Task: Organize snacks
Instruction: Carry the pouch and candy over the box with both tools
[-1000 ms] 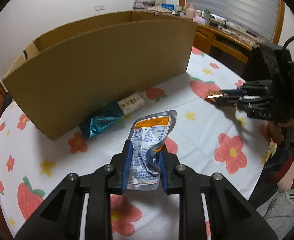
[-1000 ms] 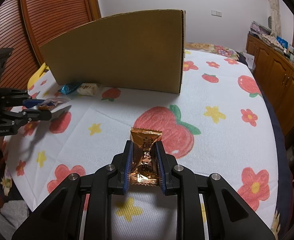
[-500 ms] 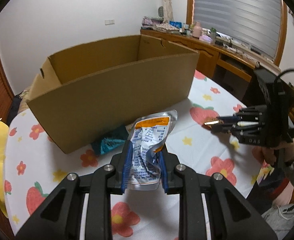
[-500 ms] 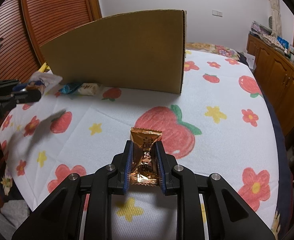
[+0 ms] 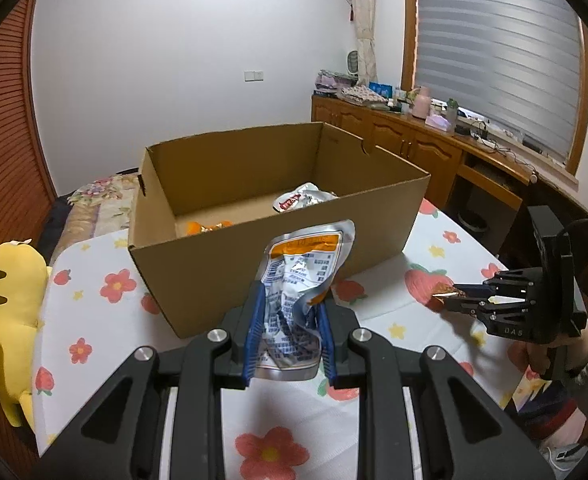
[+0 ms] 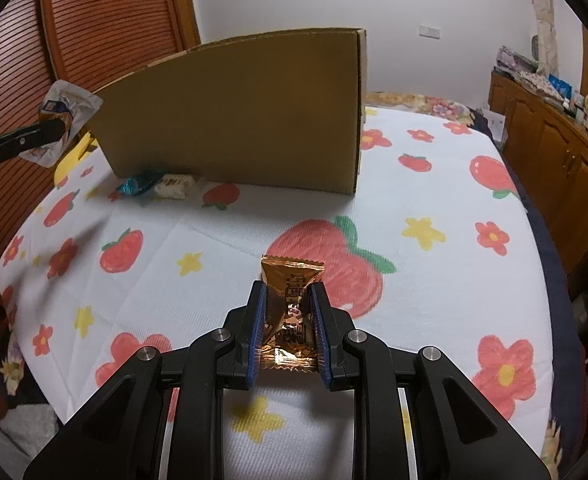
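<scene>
Tongs number two: left tongs (image 5: 289,332) clench one silver pouch (image 5: 300,292) above the counter (image 6: 434,184), right tongs (image 6: 287,330) clench one gold packet (image 6: 291,300). One cardboard box (image 5: 253,256) holds two snacks (one orange, one silver); two more (image 6: 157,185) lie outside it.

"DAS" on the right tool (image 5: 450,295) (white letters), print on silver pouch (image 5: 298,280) too small to read

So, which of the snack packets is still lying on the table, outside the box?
The teal-ended packet beside the cardboard box. The silver pouch and gold packet are each held in a gripper, and two more packets lie inside the box.
</scene>
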Motion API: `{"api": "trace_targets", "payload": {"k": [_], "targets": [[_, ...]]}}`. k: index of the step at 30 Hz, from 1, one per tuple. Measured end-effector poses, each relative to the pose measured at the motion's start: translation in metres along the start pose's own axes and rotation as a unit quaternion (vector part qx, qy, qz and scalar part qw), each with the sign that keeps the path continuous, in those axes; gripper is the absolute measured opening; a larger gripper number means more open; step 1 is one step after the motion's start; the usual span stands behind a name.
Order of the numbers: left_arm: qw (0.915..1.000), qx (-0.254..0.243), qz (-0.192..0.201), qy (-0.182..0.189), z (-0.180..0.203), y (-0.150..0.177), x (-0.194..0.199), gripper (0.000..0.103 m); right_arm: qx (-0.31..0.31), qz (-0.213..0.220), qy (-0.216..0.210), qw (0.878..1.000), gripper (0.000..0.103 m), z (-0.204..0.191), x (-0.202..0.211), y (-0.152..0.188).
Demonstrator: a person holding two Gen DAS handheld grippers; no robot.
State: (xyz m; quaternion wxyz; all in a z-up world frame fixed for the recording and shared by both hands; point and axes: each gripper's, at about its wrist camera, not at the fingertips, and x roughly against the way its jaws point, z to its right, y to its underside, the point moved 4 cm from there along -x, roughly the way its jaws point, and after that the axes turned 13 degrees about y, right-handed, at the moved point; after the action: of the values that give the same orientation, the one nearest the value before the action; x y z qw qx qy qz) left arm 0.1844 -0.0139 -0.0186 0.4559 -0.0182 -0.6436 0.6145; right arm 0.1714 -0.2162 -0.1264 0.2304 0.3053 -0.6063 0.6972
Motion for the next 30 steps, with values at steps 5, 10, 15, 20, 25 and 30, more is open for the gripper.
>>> {"api": "trace_targets", "payload": {"k": [5,10,15,20,25,30], "targets": [[1.0000,0.001,0.005,-0.002,-0.002,-0.003,0.000,0.023,0.005,0.005,0.012,1.000,0.020,0.000,0.004,-0.004],[0.9999,0.002,0.014,-0.006,-0.003,-0.009,0.001,0.023,0.015,0.033,0.015,0.999,0.020,-0.003,0.025,-0.022],[0.9996,-0.002,0.025,-0.012,-0.003,-0.024,0.002,0.023,0.021,0.073,0.012,0.997,0.020,-0.005,0.050,-0.055],[0.9991,-0.001,0.036,-0.022,-0.008,-0.039,0.001,0.023,0.026,0.104,0.010,0.994,0.020,-0.008,0.065,-0.090],[0.9988,0.008,0.044,-0.022,-0.018,-0.055,-0.001,0.023,0.033,0.125,0.006,0.992,0.020,-0.016,0.071,-0.120],[0.9982,0.013,0.046,-0.037,-0.034,-0.069,-0.002,0.023,0.047,0.138,0.004,0.989,0.020,-0.030,0.072,-0.139]]}}
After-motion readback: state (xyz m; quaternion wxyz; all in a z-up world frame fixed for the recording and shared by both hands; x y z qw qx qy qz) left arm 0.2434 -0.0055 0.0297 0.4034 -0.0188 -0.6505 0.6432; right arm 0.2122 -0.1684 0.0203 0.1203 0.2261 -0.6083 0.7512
